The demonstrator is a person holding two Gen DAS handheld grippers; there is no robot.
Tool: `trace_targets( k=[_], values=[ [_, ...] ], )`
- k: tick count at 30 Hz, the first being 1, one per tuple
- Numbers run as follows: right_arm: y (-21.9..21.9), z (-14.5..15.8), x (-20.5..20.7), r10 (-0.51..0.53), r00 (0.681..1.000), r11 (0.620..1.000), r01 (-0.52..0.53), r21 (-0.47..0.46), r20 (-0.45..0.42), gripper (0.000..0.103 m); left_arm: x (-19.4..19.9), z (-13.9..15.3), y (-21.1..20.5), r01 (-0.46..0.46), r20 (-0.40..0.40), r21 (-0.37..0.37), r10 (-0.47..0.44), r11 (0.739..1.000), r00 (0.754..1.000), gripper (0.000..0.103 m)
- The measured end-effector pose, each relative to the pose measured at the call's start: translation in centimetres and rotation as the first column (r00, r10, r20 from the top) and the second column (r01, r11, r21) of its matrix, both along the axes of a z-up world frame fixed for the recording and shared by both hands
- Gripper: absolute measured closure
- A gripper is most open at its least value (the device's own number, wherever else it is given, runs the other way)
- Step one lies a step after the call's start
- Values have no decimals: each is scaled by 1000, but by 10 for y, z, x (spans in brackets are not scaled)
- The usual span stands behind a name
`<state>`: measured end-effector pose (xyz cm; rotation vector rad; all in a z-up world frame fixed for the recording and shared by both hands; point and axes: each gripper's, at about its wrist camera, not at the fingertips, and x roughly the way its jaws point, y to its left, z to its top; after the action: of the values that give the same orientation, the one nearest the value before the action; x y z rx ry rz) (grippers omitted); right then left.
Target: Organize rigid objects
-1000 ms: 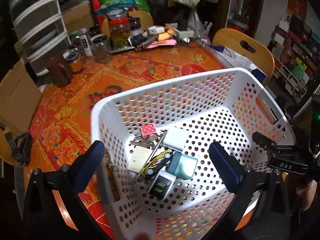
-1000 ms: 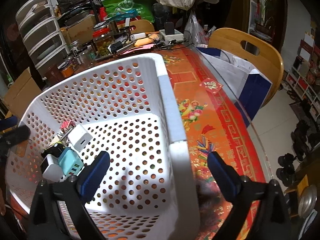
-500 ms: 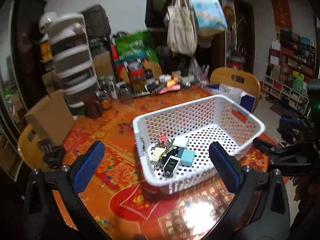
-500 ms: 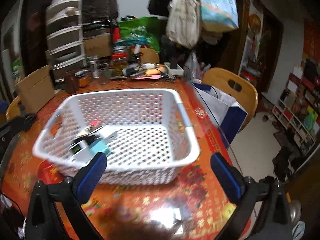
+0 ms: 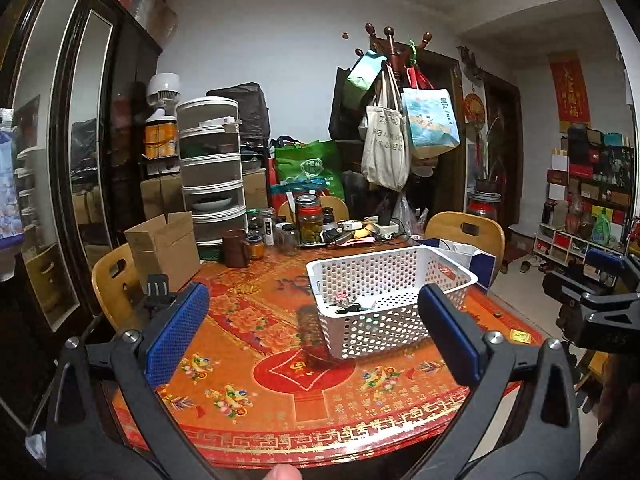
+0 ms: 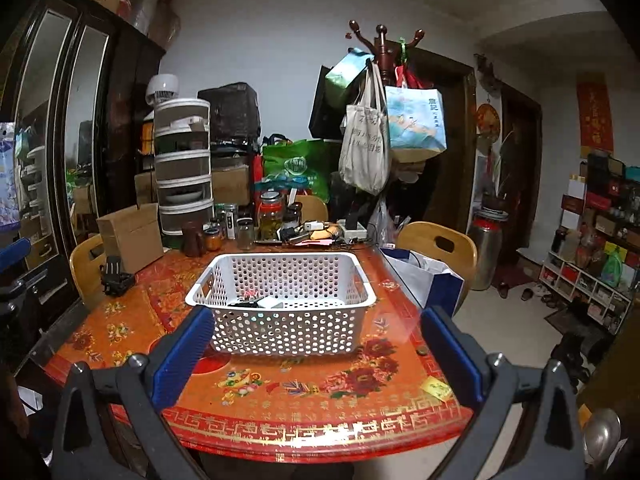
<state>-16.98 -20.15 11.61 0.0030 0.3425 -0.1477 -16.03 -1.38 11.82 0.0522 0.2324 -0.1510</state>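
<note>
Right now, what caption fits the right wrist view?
Open right claw hangs before a white basket of small items on the red table.

Both grippers: left gripper [image 5: 312, 334] & right gripper [image 6: 316, 346] w/ black frames, blue textured pads inside fingers, silver screws behind pads.

The small things in the white basket [image 6: 280, 304] lie mostly behind its near wall in both views, too small and dark to name; only a white block and a pink speck [image 6: 251, 293] show above the rim. In the left wrist view the right claw [image 5: 592, 300] is cut off by the right edge, so its jaws cannot be read there, and in the right wrist view only a blue tip of the left claw [image 6: 16, 250] shows at the left edge. The near rim of the tabletop [image 6: 320, 432] is hidden behind the claw frames, and the jars [image 5: 308, 220] at the far side overlap too closely to count.
</note>
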Motion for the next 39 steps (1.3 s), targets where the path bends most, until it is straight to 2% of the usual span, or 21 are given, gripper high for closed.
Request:
trace_targets(
  k=[5, 12, 16, 39],
  values=[
    [-10, -6, 3, -7, 1000, 999, 8, 39, -14, 0, 10, -10, -16, 17, -58, 46, -15, 999, 998, 0],
    [-13, -23, 28, 21, 997, 998, -17, 56, -70, 0, 52, -37, -28, 32, -153, 39, -25, 999, 988, 0],
    [-9, -28, 33, 30, 996, 998, -25, 49, -86, 0, 69, -46, -30, 35, -180, 27, -30, 999, 983, 0],
    [-7, -35, 39, 34, 993, 999, -30, 33, -113, 0, 68, -52, -33, 40, -184, 35, -33, 999, 982, 0]
  ],
)
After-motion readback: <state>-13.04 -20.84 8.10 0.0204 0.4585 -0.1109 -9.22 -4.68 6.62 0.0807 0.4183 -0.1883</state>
